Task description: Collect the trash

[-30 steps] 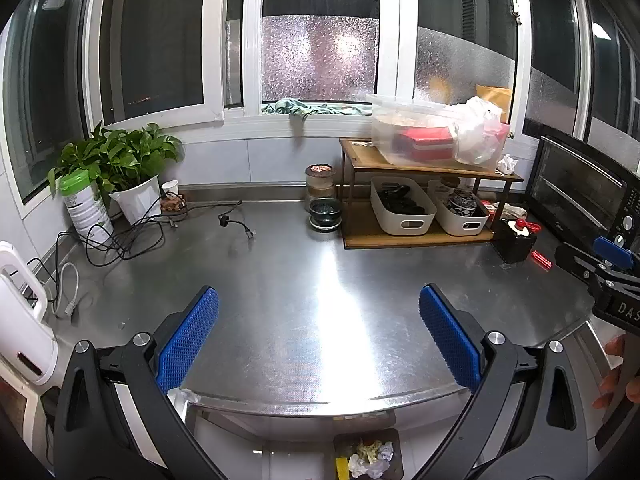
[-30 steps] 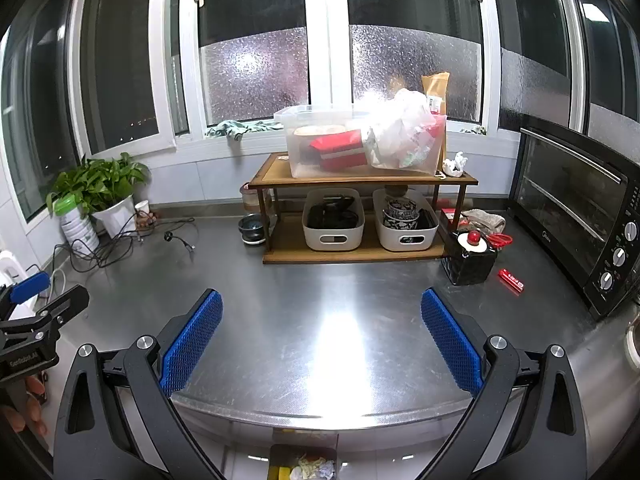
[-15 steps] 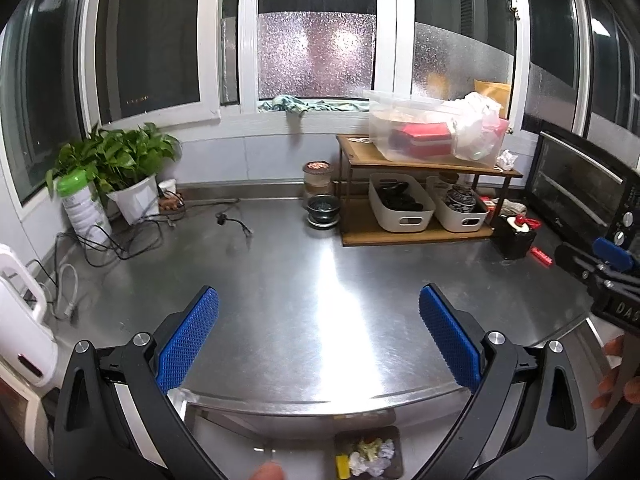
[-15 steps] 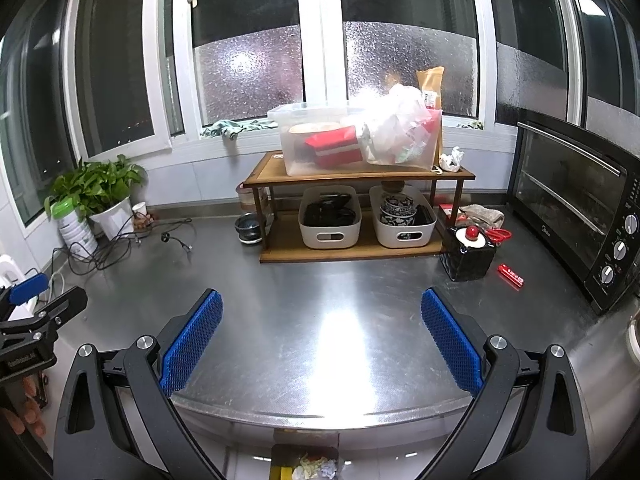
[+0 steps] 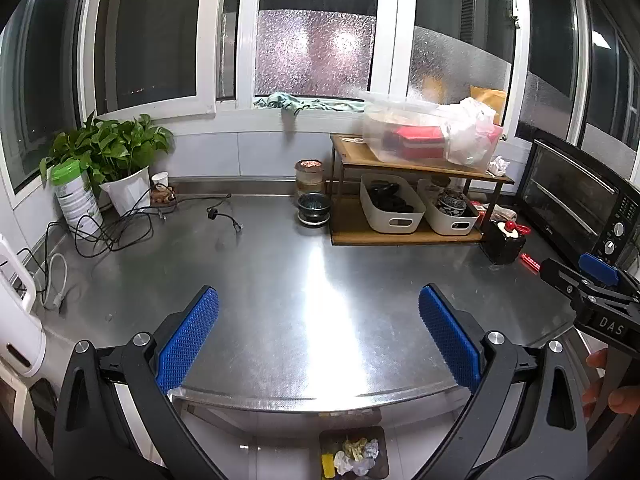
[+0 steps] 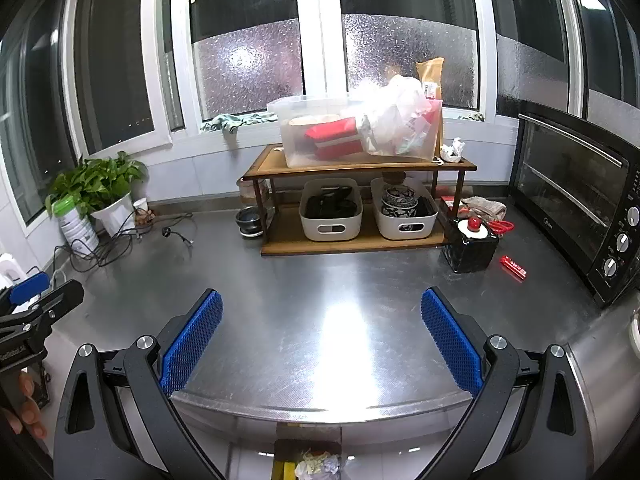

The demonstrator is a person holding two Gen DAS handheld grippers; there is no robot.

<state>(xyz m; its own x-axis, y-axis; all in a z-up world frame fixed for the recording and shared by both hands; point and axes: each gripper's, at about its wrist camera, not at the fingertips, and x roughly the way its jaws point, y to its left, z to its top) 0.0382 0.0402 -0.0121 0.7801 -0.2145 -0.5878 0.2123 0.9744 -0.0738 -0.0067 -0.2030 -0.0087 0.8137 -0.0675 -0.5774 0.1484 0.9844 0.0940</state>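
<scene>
Two grippers poised above a steel counter

Left gripper and right gripper hang with fingers spread wide, gripping nothing; a crumpled paper scrap lies on the wooden shelf, more trash fills the floor bin.

Both views have edged back slightly, seemingly; nothing else moved.

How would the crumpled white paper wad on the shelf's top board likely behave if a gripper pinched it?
The crumpled paper wad looks loosely creased, so it probably squashes under the pads rather than resisting. Small and airy, it is likely very light. Its irregular folds suggest it would slide, not roll, if nudged along the wooden shelf.
</scene>
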